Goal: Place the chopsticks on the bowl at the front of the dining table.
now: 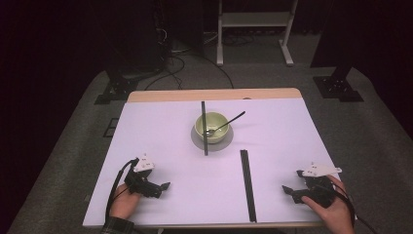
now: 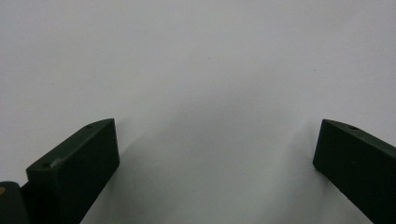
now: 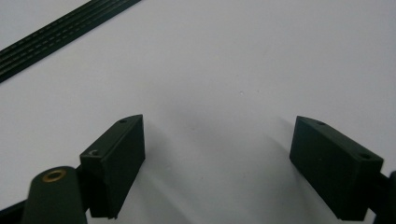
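Black strip (image 1: 247, 185) lengthwise, near-to-far

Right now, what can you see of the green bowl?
The pale green round bowl, glossy like ceramic, sits upright on a grey round saucer mid-table, toward the far side. A metal spoon rests inside, handle leaning over the right rim. A thin black stick crosses its left edge. Both tools are well clear of it.

left tool (image 1: 163, 186) and right tool (image 1: 288, 190) rest low, jaws spread wide.
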Available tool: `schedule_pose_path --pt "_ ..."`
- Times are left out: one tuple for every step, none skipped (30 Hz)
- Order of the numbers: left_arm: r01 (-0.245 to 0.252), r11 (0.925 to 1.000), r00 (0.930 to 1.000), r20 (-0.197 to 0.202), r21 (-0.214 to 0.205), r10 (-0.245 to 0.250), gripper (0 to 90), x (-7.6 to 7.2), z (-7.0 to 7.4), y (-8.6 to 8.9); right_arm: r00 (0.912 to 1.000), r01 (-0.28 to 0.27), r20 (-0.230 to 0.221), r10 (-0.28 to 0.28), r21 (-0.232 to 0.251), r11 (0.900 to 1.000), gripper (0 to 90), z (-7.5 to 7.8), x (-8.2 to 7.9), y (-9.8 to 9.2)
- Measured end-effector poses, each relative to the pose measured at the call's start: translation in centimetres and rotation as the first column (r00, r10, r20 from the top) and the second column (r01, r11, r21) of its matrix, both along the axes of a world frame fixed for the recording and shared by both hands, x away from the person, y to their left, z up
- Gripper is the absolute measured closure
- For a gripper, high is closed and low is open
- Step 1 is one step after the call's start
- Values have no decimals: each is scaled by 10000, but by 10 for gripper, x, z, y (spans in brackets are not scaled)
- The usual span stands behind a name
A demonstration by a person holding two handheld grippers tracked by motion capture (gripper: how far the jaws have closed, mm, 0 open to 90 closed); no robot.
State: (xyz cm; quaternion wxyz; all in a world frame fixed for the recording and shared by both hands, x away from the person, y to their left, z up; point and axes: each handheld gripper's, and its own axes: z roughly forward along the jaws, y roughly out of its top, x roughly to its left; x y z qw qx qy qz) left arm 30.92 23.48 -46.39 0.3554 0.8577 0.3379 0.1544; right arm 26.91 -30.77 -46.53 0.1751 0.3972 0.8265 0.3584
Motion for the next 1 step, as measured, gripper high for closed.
schedule_pose_path --pt "0 10000 10000 -5 -2 0 0 0 0 0 10000 8 3 -8 14 10000 164 0 0 0"
